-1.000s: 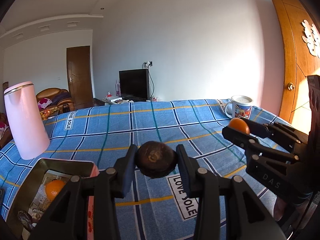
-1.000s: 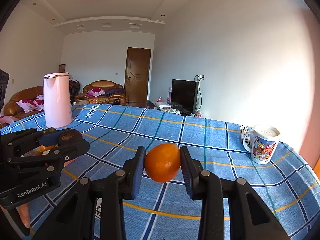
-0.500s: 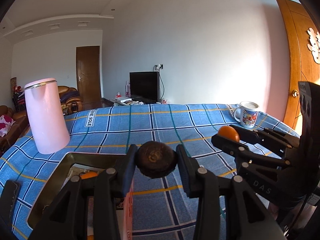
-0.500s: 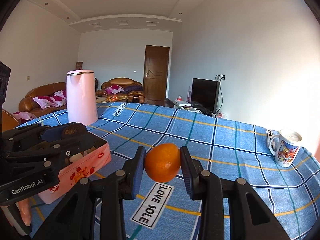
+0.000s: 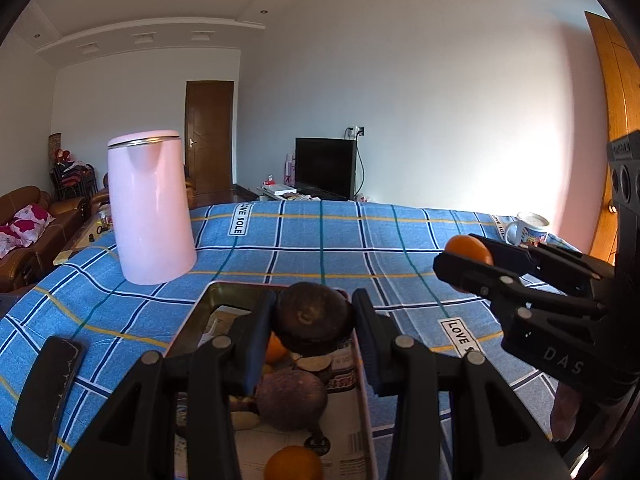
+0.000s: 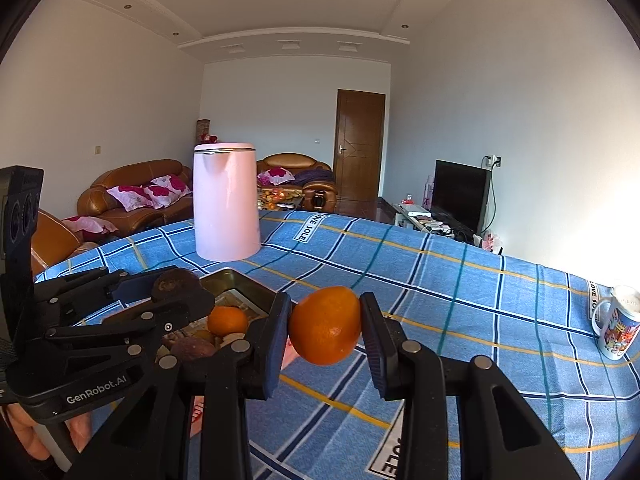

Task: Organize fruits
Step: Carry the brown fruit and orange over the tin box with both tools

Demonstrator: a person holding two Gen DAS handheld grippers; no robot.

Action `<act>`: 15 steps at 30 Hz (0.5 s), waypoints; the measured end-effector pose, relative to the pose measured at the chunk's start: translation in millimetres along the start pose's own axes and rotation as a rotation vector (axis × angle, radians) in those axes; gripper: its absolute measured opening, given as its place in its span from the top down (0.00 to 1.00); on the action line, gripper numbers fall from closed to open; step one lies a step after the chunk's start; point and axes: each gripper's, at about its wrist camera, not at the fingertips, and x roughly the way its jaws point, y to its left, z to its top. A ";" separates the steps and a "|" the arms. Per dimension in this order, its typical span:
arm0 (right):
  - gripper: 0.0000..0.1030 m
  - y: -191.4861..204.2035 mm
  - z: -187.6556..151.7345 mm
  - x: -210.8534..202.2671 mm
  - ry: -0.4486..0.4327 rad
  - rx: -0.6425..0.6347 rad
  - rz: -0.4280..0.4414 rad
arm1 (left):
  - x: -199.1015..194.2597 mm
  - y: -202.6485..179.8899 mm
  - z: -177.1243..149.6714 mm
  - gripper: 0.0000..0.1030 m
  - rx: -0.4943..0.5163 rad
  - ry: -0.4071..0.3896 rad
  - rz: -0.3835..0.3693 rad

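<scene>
My left gripper is shut on a dark brown round fruit and holds it above an open metal tin. The tin holds another dark fruit and an orange. My right gripper is shut on an orange, held above the blue checked tablecloth, just right of the tin. In the left wrist view the right gripper shows at right with its orange. In the right wrist view the left gripper hangs over the tin.
A tall pink kettle stands behind the tin on the left. A black phone lies at the table's left front. A printed mug stands at the far right. Sofas, a door and a TV are beyond the table.
Both grippers have swung left, each holding its fruit. The left gripper has come over the tin, and the right gripper has come close beside it.
</scene>
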 end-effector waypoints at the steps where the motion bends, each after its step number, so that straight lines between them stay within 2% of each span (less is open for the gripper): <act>1: 0.64 4.3 1.2 2.1 0.002 -0.005 0.011 | 0.1 5.1 -0.5 0.60 -0.007 0.002 0.008; 15: 0.64 58.7 12.1 34.4 0.039 -0.076 0.094 | 0.8 48.1 -7.5 0.60 -0.058 0.041 0.051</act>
